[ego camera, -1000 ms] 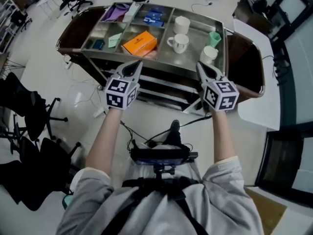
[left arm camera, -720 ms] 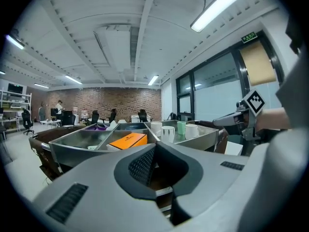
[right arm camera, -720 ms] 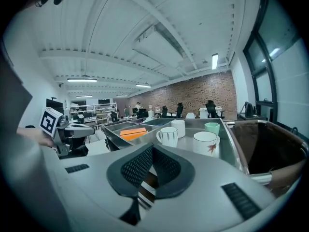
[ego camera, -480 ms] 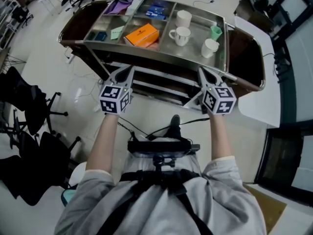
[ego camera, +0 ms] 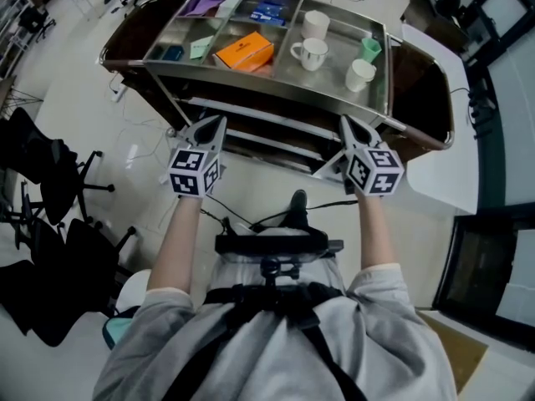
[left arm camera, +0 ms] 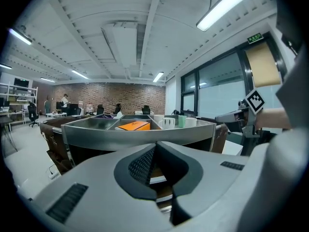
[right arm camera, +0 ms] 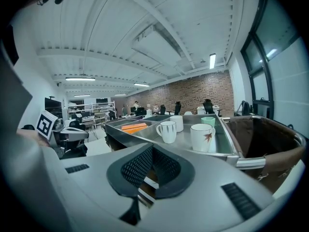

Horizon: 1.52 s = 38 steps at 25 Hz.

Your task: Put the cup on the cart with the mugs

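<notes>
The steel cart (ego camera: 251, 86) stands ahead of me, and its right top compartment holds the cups. A white cup with a leaf print (ego camera: 359, 74) (right arm camera: 202, 137) is nearest the front rim. Behind it are a green cup (ego camera: 369, 50) (right arm camera: 208, 122), a striped handled mug (ego camera: 310, 53) (right arm camera: 167, 131) and a plain white mug (ego camera: 315, 25). My left gripper (ego camera: 218, 122) (left arm camera: 155, 146) and right gripper (ego camera: 344, 123) (right arm camera: 152, 149) are both shut and hold nothing. Both hover in front of the cart, level with its lower shelves, and touch nothing.
An orange box (ego camera: 243, 51) (left arm camera: 133, 125) lies in the cart's middle compartment, with purple and blue packets behind it. Brown bags (ego camera: 422, 98) hang at both ends of the cart. A white table (ego camera: 447, 174) stands to the right, black office chairs (ego camera: 42, 190) to the left, and cables cross the floor.
The cart has slid up and away in the head view, and both grippers sit a little farther back from it. Both stay shut and empty.
</notes>
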Each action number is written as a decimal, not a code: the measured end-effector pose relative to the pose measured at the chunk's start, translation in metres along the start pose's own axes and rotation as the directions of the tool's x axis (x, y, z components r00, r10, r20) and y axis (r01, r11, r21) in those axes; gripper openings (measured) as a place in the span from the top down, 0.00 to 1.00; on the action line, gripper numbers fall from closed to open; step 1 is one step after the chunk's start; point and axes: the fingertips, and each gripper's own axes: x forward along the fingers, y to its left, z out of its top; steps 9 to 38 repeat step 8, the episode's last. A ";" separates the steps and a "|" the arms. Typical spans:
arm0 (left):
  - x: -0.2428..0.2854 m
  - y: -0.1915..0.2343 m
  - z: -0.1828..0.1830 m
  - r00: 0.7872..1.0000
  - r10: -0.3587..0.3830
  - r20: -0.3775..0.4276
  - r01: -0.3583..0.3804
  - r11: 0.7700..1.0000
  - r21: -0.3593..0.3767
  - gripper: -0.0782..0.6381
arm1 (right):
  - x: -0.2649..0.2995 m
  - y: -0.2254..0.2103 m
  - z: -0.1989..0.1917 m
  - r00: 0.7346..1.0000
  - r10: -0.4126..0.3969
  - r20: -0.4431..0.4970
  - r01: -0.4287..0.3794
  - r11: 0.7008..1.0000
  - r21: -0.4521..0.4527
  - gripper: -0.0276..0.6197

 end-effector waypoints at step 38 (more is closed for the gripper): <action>-0.006 0.000 -0.008 1.000 0.004 -0.007 -0.004 1.000 -0.008 0.89 | -0.002 -0.001 -0.003 1.000 -0.008 0.002 0.008 1.000 -0.007 0.96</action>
